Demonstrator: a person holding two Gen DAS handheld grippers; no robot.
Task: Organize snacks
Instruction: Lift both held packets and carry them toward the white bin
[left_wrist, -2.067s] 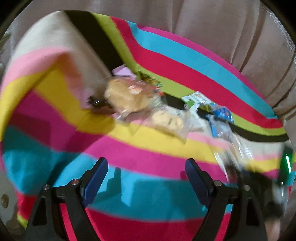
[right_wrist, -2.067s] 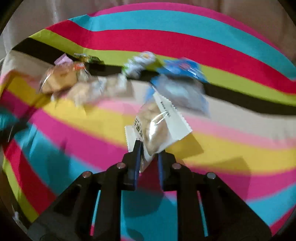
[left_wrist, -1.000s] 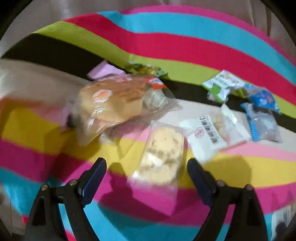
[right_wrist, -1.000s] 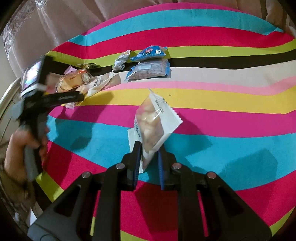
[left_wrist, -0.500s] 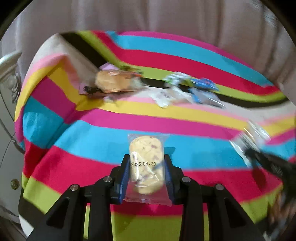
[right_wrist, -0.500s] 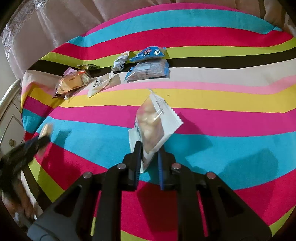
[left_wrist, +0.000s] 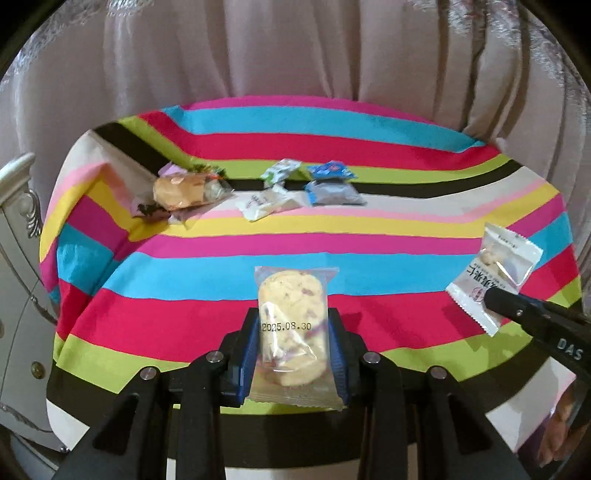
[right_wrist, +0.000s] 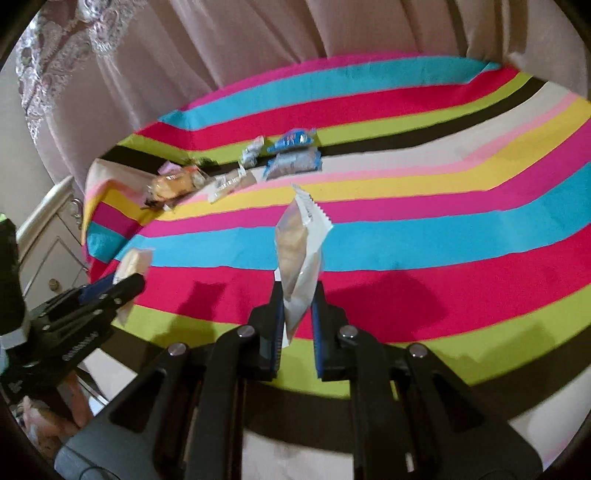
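Over the near edge of the striped cloth (left_wrist: 369, 229), both your grippers are loaded. Your left gripper (left_wrist: 293, 354) pinches a clear-wrapped cookie (left_wrist: 291, 321) between its blue pads, the pack standing upright with a printed date facing you. Your right gripper (right_wrist: 297, 314) is clamped on the lower end of a white cracker pack (right_wrist: 301, 251), which sticks up and away from the jaws; from the left wrist view that same pack shows at the right edge, above the cloth. Both packs are clear of the cloth.

At the far side of the cloth lies the rest of the snacks in a loose row: a bun in clear wrap (left_wrist: 181, 192) at the left, a white pack (left_wrist: 264, 203) beside it, a green-and-white pack (left_wrist: 280, 171) behind, and two blue packs (left_wrist: 332, 184) to the right. A pale curtain (left_wrist: 295, 51) hangs behind, and a white cabinet (left_wrist: 18, 295) stands at the left.
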